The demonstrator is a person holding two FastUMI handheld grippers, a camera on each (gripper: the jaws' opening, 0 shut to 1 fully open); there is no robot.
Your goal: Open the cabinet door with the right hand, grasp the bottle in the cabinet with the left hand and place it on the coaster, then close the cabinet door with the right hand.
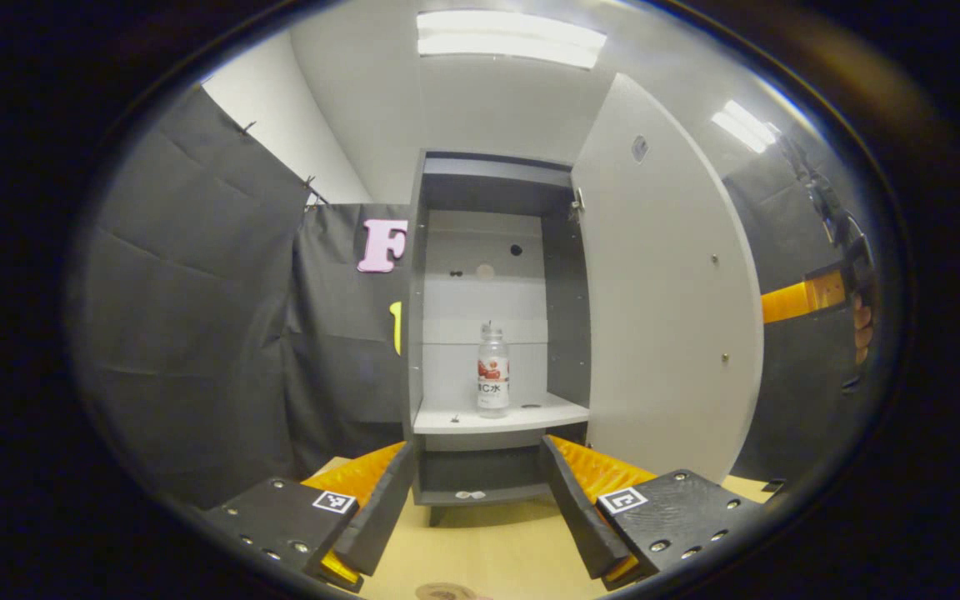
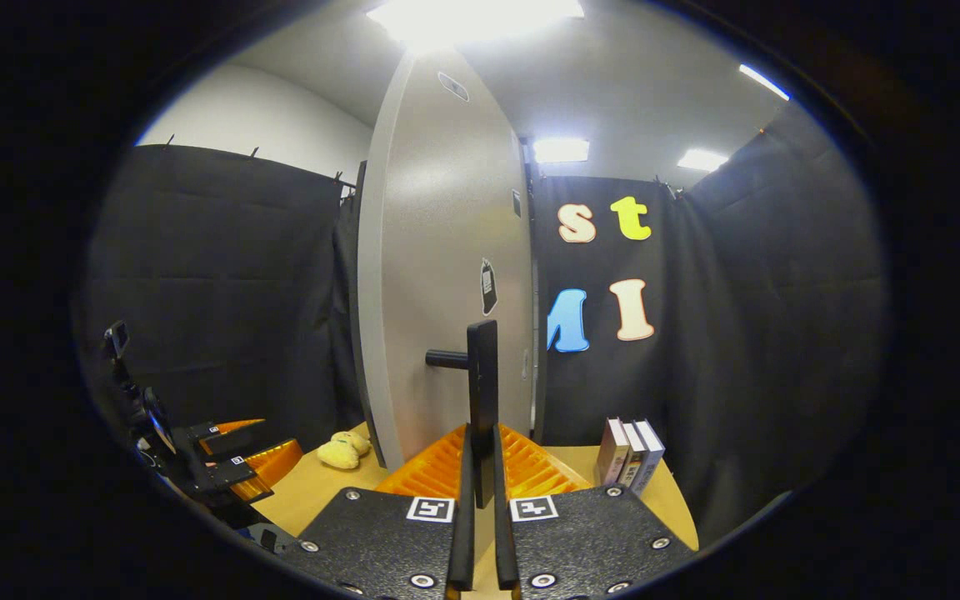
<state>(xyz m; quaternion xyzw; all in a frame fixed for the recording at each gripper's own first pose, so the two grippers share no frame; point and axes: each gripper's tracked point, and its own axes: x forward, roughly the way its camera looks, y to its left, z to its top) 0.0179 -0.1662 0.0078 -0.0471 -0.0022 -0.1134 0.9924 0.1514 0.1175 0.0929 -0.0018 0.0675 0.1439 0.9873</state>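
The grey cabinet [image 1: 497,179] stands open ahead in the left gripper view. A clear bottle [image 1: 492,371] with a red and white label stands upright on its white shelf [image 1: 455,421]. My left gripper [image 1: 480,517] is open, low in front of the cabinet and well short of the bottle. The door [image 1: 672,292] is swung out to the right. In the right gripper view my right gripper [image 2: 480,492] is shut on the door's black vertical handle [image 2: 482,375]. A round coaster [image 1: 447,592] peeks in on the table below the left gripper.
The wooden table [image 1: 497,542] carries the cabinet. A yellow plush toy [image 2: 342,452] lies by the door's foot, and three books [image 2: 630,454] stand to the right of it. The left gripper [image 2: 226,467] shows at far left in the right gripper view.
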